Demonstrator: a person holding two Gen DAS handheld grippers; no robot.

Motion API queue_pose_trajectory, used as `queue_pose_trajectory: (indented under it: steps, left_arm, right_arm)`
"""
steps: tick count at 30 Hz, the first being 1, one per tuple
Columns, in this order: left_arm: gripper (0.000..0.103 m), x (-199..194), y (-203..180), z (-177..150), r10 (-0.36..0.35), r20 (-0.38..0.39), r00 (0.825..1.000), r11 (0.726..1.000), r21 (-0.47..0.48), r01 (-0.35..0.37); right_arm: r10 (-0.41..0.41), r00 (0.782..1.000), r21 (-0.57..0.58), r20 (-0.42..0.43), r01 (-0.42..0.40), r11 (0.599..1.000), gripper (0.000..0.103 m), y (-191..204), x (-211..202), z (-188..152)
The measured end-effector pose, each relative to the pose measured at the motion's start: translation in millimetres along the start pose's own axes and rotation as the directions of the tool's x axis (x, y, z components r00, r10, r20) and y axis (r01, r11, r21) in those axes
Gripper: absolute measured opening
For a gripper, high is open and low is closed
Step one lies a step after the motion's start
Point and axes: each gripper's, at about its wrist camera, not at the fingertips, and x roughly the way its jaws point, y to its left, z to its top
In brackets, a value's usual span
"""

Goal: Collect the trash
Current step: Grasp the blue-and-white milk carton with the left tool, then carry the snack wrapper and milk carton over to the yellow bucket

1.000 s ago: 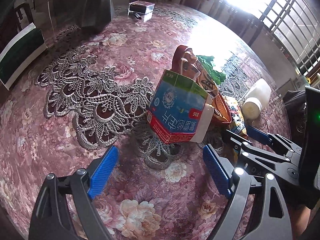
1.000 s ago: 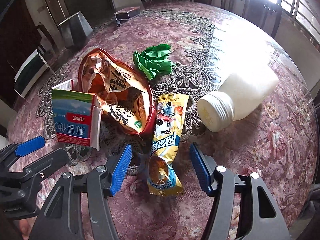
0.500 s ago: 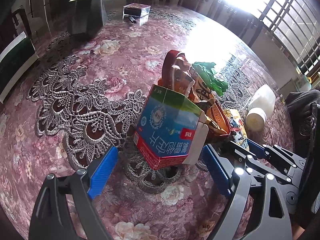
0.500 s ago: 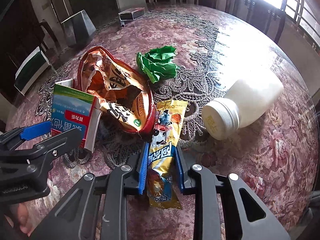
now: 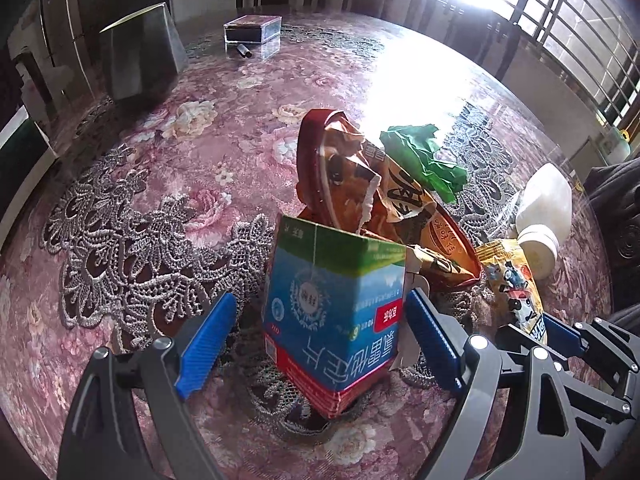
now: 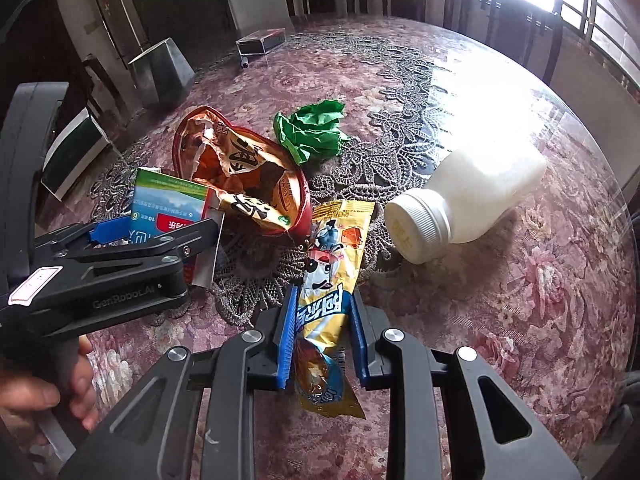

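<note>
Two handheld grippers work over a round table (image 6: 540, 300) covered in a floral cloth. Right gripper (image 6: 323, 338): its blue pads are pressed against both sides of one yellow snack wrapper (image 6: 334, 264), which lies flat on the cloth with its far end pointing toward the other litter. Left gripper (image 5: 318, 342): jaws spread wide, one pad on each side of a blue and green carton (image 5: 334, 304) standing on a lace doily; whether the pads touch the carton is unclear. Behind the carton lies one torn orange chip bag (image 6: 244, 180), one crumpled green paper (image 6: 310, 132) past it, and one white plastic bottle (image 6: 464, 196) on its side, near the yellow wrapper. A hand (image 6: 52, 394) holds the left gripper's handle.
</note>
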Motion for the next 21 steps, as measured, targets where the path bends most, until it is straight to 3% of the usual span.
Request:
queue_pose_trajectory:
  steps: [1,5,7,12,21]
  left_arm:
    - [0.083,0.2,0.2,0.5,0.001,0.004,1.000,1.000,-0.001,-0.001]
    - [0.058,1.1,-0.6,0.8,-0.004,-0.004,1.000,1.000,-0.001,0.004]
    - [0.056,1.8,-1.1,0.2,0.008,-0.004,1.000,1.000,0.007,-0.008]
    - [0.034,2.3,3.6,2.2,-0.042,-0.003,0.999,0.999,-0.009,0.042]
    - [0.017,0.3,11.6,0.0,-0.073,0.010,0.997,0.996,-0.044,0.073]
  right_arm:
    - [0.000,1.000,0.001,0.004,0.000,1.000,0.024,-0.3,-1.2,0.2]
    - [0.003,1.000,0.002,0.004,-0.003,1.000,0.024,-0.4,-2.1,1.1]
    - [0.002,1.000,0.003,0.005,-0.002,1.000,0.024,-0.2,-2.2,1.0]
    - [0.004,1.000,-0.001,0.011,-0.004,1.000,0.024,0.4,-4.5,0.8]
    - [0.005,1.000,-0.004,0.024,-0.005,1.000,0.024,3.4,-10.5,0.6]
